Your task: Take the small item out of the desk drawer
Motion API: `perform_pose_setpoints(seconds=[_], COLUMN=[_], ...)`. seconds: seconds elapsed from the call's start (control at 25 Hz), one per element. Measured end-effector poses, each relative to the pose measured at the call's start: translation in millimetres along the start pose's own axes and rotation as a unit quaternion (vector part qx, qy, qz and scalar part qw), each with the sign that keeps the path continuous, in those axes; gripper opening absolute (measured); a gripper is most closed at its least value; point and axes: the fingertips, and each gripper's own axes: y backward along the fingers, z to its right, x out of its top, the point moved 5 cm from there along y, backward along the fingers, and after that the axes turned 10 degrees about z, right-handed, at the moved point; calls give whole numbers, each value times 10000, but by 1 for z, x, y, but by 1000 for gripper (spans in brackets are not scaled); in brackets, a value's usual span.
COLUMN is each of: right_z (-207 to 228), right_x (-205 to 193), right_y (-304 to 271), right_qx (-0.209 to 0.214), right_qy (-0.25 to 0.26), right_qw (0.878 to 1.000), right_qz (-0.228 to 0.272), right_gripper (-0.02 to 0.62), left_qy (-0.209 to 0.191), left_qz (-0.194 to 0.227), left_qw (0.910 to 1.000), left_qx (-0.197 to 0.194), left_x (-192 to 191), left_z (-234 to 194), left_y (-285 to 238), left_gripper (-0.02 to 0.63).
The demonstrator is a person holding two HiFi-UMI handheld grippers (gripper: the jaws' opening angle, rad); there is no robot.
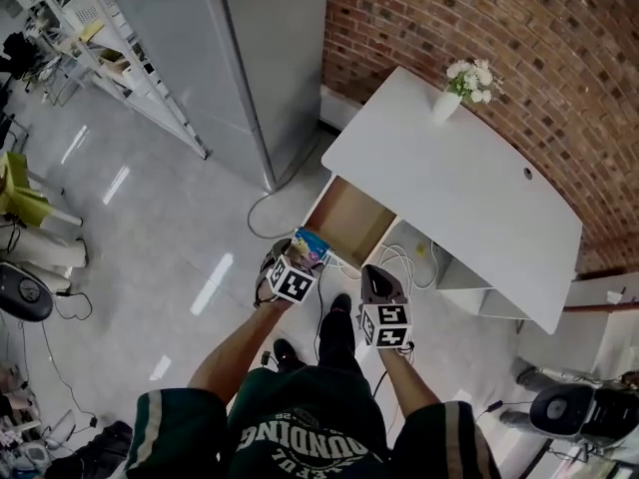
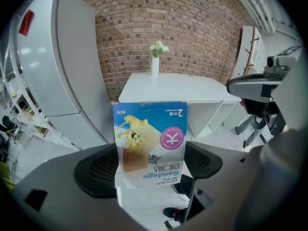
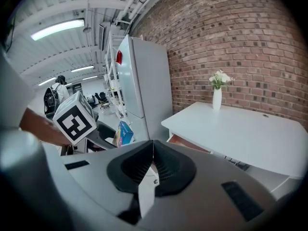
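One bandage box (image 2: 149,138) is being grasped by the left gripper (image 2: 151,166). The right gripper (image 3: 153,165) is being held clenched, empty, near one open drawer (image 1: 349,223).

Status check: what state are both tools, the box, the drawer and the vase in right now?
left tool: shut on the box.
box: gripped, out of the drawer, print upside down in the left gripper view.
right tool: shut, empty.
drawer: open, only its bare bottom visible.
vase: upright on the desk, flowers in it.
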Motion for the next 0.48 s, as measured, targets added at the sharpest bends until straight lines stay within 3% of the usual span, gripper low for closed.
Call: perform_pose_setpoints(seconds=[0.24, 0.48], right_z=[-23, -23], right_x=[40, 101], right_y=[9, 18], right_qx=[-24, -207], right_qy=[140, 315], right_qw=[9991, 9930], right_qz=[408, 1123], right_gripper=[25, 25], left_qy=[-224, -292], left_qz=[675, 1531], left_qw=[9973, 9867], left_qx=[174, 452], left_x=[39, 94], left_z=[-23, -49], left_y=[51, 105], left_gripper=[430, 430])
